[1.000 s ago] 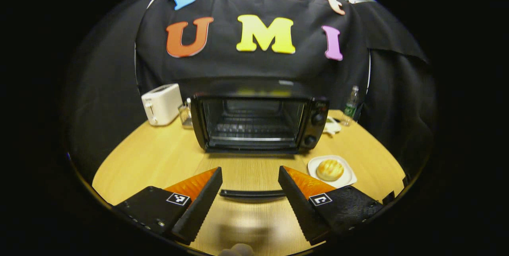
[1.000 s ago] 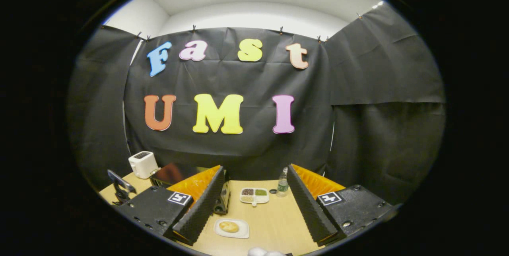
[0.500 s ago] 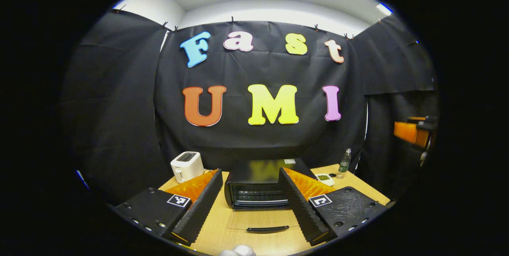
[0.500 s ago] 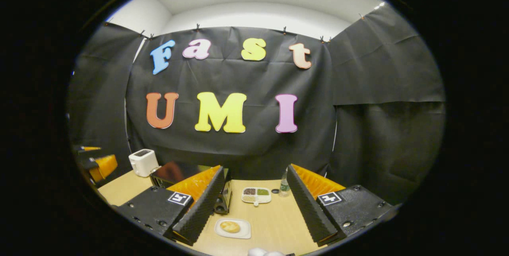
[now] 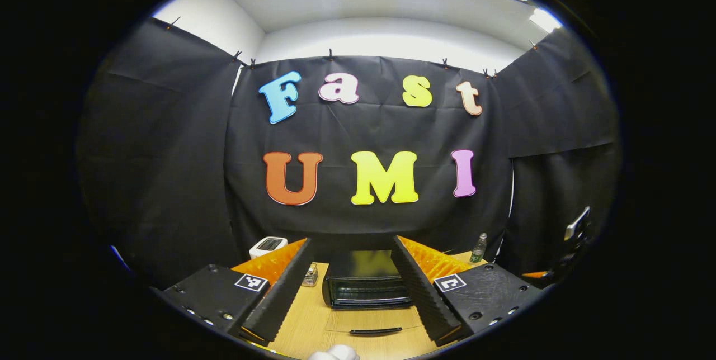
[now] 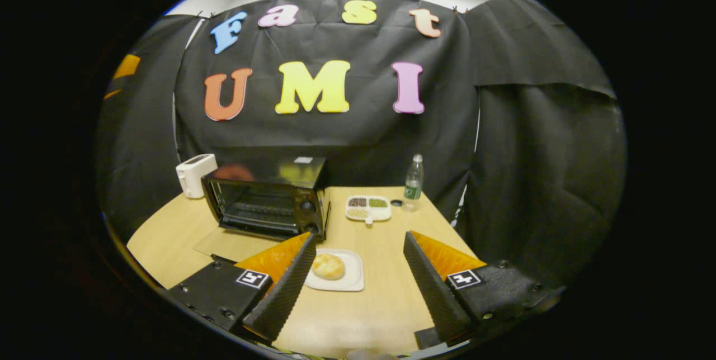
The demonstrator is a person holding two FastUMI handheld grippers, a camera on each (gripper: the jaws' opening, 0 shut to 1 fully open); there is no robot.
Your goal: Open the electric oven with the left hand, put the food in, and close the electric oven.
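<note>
Oven door already down, flat over the bench (image 6: 168,248). Step in hand, as I judge it: fetch the food with the right gripper.

Left to right in the right gripper view: white toaster (image 6: 194,174) at the far left. Next, the electric oven (image 6: 268,198), cavity open, rack visible, glass door (image 6: 232,244) lying toward the front edge. Just in front of the oven's right corner, the white plate (image 6: 338,276) with the bun (image 6: 328,266) on it. Right gripper (image 6: 358,287) hovers above the bench, fingers spread wide, nothing between them; the bun sits near the left finger, not centred.

Left gripper view: left gripper (image 5: 349,287) held high and back, fingers spread, empty, pointing at the oven (image 5: 366,287) with the door handle (image 5: 375,330) below.

Next move calls for shifting the right gripper left and down so the fingers straddle the bun, then a soft pinch; bread likely squashes easily.

Around: divided snack tray (image 6: 368,208), a small dark cap beside it, water bottle (image 6: 413,176) at the back right, all well apart from the path. The lowered door sits between bun and cavity; the carry must go over it.
</note>
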